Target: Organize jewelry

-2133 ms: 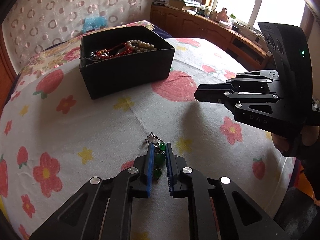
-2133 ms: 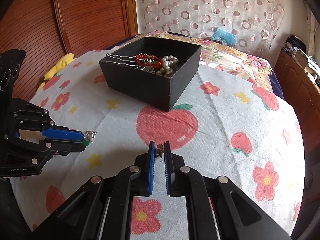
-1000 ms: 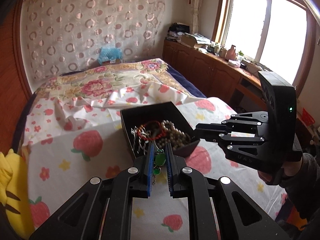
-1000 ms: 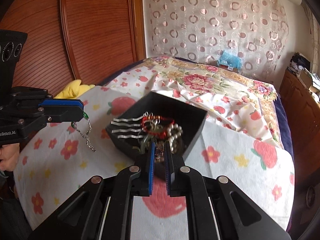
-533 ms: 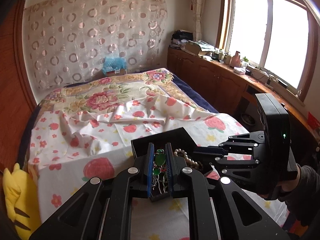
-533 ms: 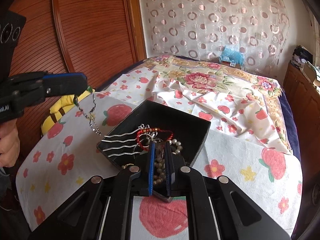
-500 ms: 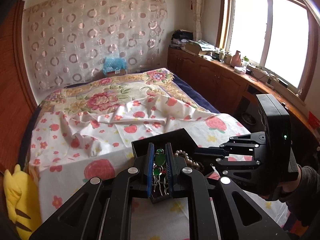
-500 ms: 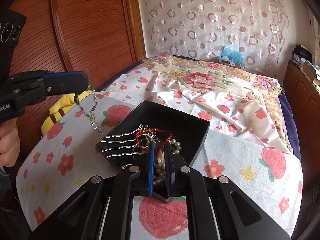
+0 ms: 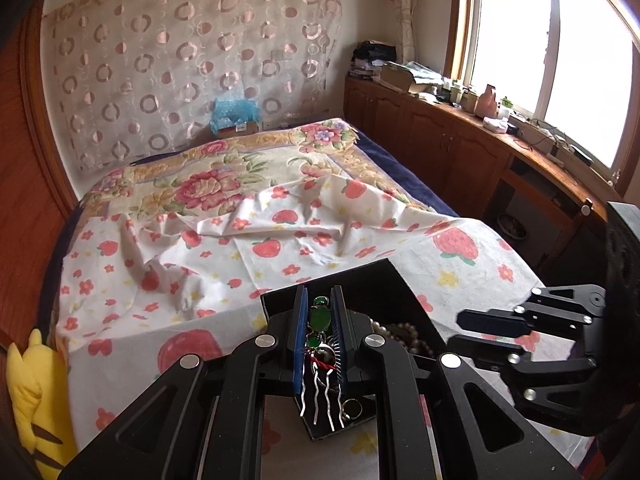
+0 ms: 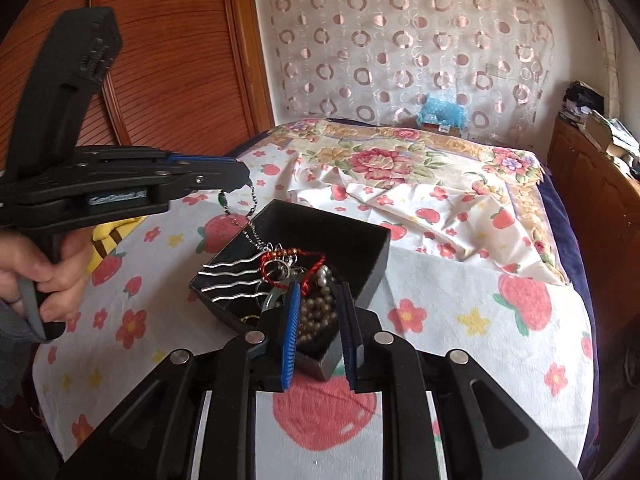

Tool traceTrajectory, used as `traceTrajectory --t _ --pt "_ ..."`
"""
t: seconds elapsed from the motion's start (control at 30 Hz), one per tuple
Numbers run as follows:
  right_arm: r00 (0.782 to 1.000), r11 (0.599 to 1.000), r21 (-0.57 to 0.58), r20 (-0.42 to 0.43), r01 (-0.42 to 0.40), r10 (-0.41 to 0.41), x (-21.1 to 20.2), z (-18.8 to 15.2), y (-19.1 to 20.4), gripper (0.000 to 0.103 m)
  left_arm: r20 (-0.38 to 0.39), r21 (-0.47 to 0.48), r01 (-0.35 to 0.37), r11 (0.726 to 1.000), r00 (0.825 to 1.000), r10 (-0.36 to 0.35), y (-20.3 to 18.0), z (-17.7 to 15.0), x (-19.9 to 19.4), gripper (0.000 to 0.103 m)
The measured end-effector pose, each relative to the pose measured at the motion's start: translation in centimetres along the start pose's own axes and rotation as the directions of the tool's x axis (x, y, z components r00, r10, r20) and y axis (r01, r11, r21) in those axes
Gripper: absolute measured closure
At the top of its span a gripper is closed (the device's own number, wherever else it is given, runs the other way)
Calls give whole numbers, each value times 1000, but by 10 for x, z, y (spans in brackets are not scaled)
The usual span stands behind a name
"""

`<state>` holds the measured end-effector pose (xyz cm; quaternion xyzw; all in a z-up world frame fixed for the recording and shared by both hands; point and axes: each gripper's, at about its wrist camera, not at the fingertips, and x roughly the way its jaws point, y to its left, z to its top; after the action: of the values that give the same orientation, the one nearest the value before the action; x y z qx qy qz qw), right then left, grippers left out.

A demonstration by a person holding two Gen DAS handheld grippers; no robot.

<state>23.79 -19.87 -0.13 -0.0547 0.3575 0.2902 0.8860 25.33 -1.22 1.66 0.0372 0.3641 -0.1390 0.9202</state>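
Observation:
A black box [image 10: 360, 236] sits on the strawberry-print cloth [image 10: 460, 320]. It holds a pearl necklace [image 10: 316, 316], a red cord bracelet [image 10: 292, 258] and a wavy silver hairpin [image 10: 232, 280]. My left gripper [image 9: 318, 300] is shut on a green-bead chain [image 9: 320, 318] and hovers over the box [image 9: 360, 280]. In the right wrist view that left gripper [image 10: 236, 178] hangs the chain [image 10: 224, 200] down to the box's left rim. My right gripper [image 10: 319, 300] is over the box's near corner. Its jaws are opening with nothing pressed between them; only the pearls show below.
A yellow plush toy [image 9: 32, 392] lies at the cloth's left edge. Behind the box is the bed with a rumpled floral cover [image 9: 224, 184]. Wooden cabinets [image 9: 460, 148] run under the window on the right, and a wooden headboard [image 10: 168, 60] stands left. A hand [image 10: 44, 276] grips the left handle.
Both grippers rose from the cloth to above the box. The right jaws have parted and the small piece they held is gone from between them. The left gripper's chain now hangs at the box's rim.

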Motion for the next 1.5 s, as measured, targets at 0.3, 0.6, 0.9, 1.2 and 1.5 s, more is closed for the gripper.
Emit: traceTrajectory --t 0.3,0.6,0.9,1.2,1.5 --pt "998 998 36 27 49 -50 -23 -21 2 82 41 -19 -60 998 997 60 -8 -25 -22 33" --pt "993 994 71 72 87 -92 -45 -44 11 68 88 -86 -119 989 988 127 -14 -74 -55 8" --pt "977 987 103 160 125 -141 -86 -58 26 32 150 -130 -138 982 976 157 -28 -108 -102 8" --pt "957 981 122 229 153 -178 -123 -75 41 2 184 -156 -203 967 955 231 -34 -130 -147 8" --pt "945 975 137 254 177 -207 -141 -86 48 2 184 -162 -223 961 950 252 -43 -145 -164 8"
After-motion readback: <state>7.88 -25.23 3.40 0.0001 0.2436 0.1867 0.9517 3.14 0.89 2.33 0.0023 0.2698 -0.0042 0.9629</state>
